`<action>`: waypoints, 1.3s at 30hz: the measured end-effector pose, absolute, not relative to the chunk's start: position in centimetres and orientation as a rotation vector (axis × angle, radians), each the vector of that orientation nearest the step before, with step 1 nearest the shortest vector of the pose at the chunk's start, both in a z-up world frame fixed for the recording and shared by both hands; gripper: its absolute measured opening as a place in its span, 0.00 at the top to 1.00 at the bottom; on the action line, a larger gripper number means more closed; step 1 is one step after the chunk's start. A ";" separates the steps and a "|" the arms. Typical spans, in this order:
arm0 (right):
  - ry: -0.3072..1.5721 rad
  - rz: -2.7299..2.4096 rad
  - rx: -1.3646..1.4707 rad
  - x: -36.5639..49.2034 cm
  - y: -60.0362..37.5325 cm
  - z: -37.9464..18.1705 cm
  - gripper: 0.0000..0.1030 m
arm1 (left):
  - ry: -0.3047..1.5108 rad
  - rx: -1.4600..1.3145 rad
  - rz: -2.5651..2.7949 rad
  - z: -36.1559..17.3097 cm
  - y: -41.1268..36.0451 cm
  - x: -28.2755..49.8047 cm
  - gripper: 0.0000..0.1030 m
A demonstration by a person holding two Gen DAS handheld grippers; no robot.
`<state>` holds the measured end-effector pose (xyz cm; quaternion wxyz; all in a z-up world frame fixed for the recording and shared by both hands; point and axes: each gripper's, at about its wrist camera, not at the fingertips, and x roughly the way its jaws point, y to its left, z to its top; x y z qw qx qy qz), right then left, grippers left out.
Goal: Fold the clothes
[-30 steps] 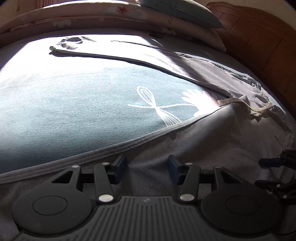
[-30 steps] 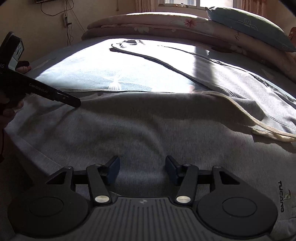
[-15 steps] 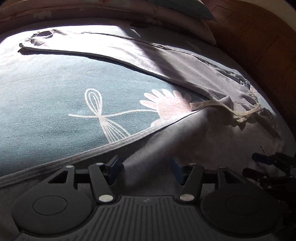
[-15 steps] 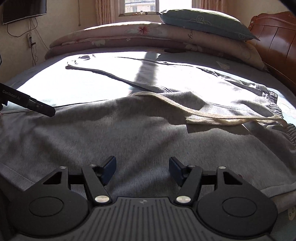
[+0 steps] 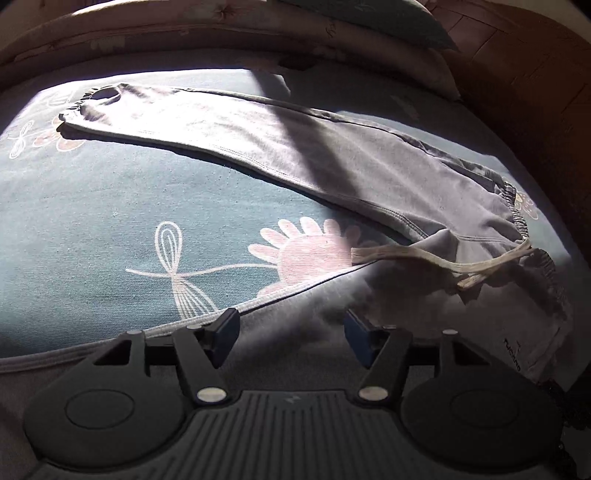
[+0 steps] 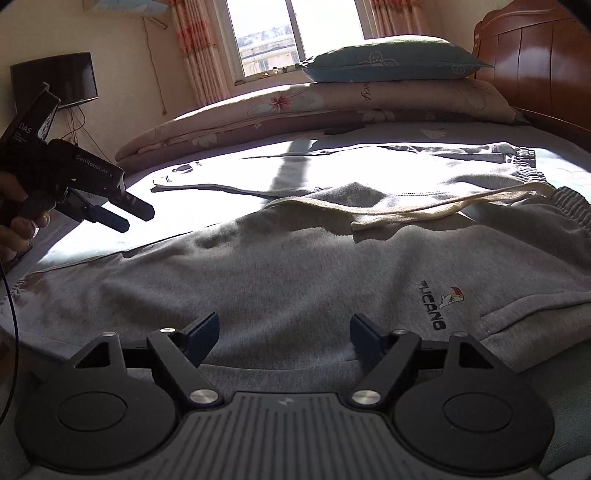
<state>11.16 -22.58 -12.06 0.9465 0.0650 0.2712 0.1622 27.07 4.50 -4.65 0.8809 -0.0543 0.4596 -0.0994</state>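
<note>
Grey sweatpants (image 5: 332, 162) lie spread on the bed, one leg stretching to the far left and the other leg (image 6: 295, 273) lying across the near side. A cream drawstring (image 5: 443, 258) trails from the waistband; it also shows in the right wrist view (image 6: 406, 214). A logo (image 6: 439, 302) sits near the pocket. My left gripper (image 5: 290, 332) is open and empty, above the near leg's edge; it also shows in the right wrist view (image 6: 135, 216), raised over the bed at left. My right gripper (image 6: 284, 332) is open and empty over the near leg.
The bed has a teal sheet (image 5: 92, 221) with a printed pattern. A folded floral quilt (image 6: 295, 107) and a teal pillow (image 6: 391, 59) lie at the far side. A wooden headboard (image 6: 535, 62) stands at right. A window (image 6: 295, 29) is behind.
Both grippers have risen and pulled back from the cloth, so more of the sweatpants shows. The left gripper now hovers higher above the bed. Both stay open.
</note>
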 end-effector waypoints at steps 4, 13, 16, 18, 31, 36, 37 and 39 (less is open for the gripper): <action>0.467 0.194 0.131 11.3 -24.3 -11.6 0.15 | 0.982 -0.100 -0.216 -5.4 0.5 27.0 0.34; 0.566 0.148 0.281 12.0 -28.4 -12.9 0.10 | 0.995 -0.032 -0.094 -10.2 -3.6 26.2 0.33; 0.579 0.195 0.241 11.5 -28.0 -13.2 0.00 | 0.939 -0.041 -0.120 -10.8 -3.4 25.3 0.22; 0.585 0.203 0.203 11.2 -27.5 -13.3 0.00 | 0.925 -0.036 -0.143 -11.0 -3.5 25.0 0.17; 0.580 0.082 -0.047 10.0 -22.7 -12.6 0.00 | 0.814 -0.129 -0.344 -7.1 1.3 23.5 0.08; 0.567 0.142 -0.122 12.4 -17.4 -11.1 0.00 | 0.761 -0.099 -0.366 -7.9 2.5 23.9 0.08; 0.591 0.154 -0.157 13.0 -16.2 -11.4 0.00 | 0.752 -0.107 -0.376 -8.1 2.8 24.0 0.08; 0.665 0.179 -0.216 14.0 -14.1 -12.3 0.00 | 0.757 -0.141 -0.379 -9.1 3.8 24.2 0.08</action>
